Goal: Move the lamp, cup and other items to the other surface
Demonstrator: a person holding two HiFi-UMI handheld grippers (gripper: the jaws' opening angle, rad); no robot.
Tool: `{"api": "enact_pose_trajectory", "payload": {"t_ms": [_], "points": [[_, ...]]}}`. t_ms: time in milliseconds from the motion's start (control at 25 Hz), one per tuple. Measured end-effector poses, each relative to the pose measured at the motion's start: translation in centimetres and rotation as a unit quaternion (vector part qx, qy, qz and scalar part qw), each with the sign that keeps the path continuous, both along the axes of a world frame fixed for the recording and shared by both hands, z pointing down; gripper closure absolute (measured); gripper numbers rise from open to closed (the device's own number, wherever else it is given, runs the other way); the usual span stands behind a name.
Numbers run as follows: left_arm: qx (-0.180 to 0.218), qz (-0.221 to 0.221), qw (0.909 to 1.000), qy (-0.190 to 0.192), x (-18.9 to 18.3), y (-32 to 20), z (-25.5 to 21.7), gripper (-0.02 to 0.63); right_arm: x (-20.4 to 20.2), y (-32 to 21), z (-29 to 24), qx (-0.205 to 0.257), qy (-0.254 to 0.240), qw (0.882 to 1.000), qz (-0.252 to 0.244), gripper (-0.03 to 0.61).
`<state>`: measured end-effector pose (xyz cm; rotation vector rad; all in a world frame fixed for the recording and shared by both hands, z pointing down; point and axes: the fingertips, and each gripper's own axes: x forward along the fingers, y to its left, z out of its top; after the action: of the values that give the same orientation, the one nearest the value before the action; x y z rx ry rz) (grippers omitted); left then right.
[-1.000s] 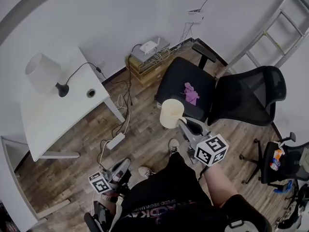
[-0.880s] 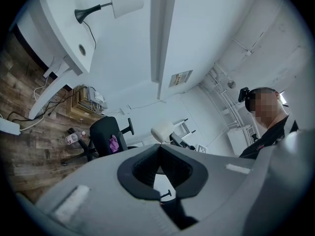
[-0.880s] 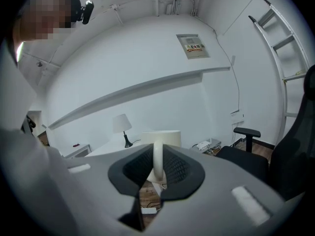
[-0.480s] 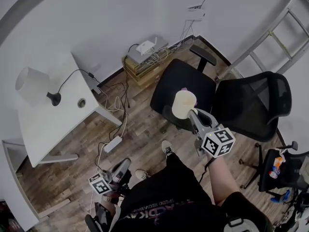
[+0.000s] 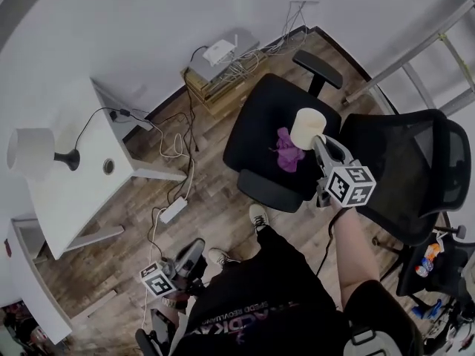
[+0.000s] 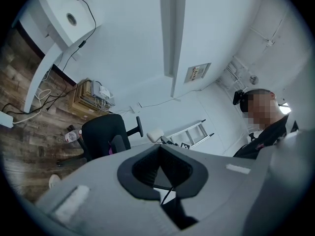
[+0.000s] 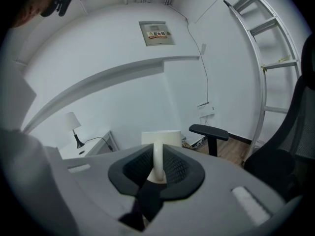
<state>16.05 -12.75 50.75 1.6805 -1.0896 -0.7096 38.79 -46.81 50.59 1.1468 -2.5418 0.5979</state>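
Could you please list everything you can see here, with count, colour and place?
lamp: 1, white shade, black stem, on the table
table: 1, white, left, by the wall
cup: 1, cream, above the chair seat
cloth: 1, purple, on the chair seat
chair: 1, black, centre
mesh chair: 1, black, right
power strip: 1, white, on the floor
box: 1, brown, by the wall among cables
ladder: 1, silver, top right
shoes: 2, white, on the floor
right gripper: 1, grey, shut on the cup's handle
left gripper: 1, grey, shut, empty, low at left
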Motion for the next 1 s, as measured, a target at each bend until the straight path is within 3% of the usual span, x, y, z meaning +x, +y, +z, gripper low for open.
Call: {"api": "enact_pose_trajectory", "payload": {"t_ms": [240, 480, 760, 1000], "points": [[-0.027, -0.029, 0.9992, 0.008, 0.5, -2.6, 1.2, 0.617, 2.2, -6.1, 7.3, -0.042, 0.05, 0.997, 0.031, 0.531], [-0.057, -0.064, 0.9963, -0.002, -0.1, -2.7, 1.0, 0.617, 1.8, -10.0, 15.9, -0.109, 0.108, 0.988, 0.026, 0.531], [-0.11, -0.111, 0.9877, -0.007, -0.9, 0.0, 1.4, 0.617, -0.6, -15.4, 22.5, -0.151, 0.162, 0.974, 0.042, 0.531], [-0.151, -0.142, 0.9783, -0.008, -0.6, 1.8, 2.3, 0.617, -1.9, -16.3, 27.2, -0.177, 0.187, 0.965, 0.054, 0.529]]}}
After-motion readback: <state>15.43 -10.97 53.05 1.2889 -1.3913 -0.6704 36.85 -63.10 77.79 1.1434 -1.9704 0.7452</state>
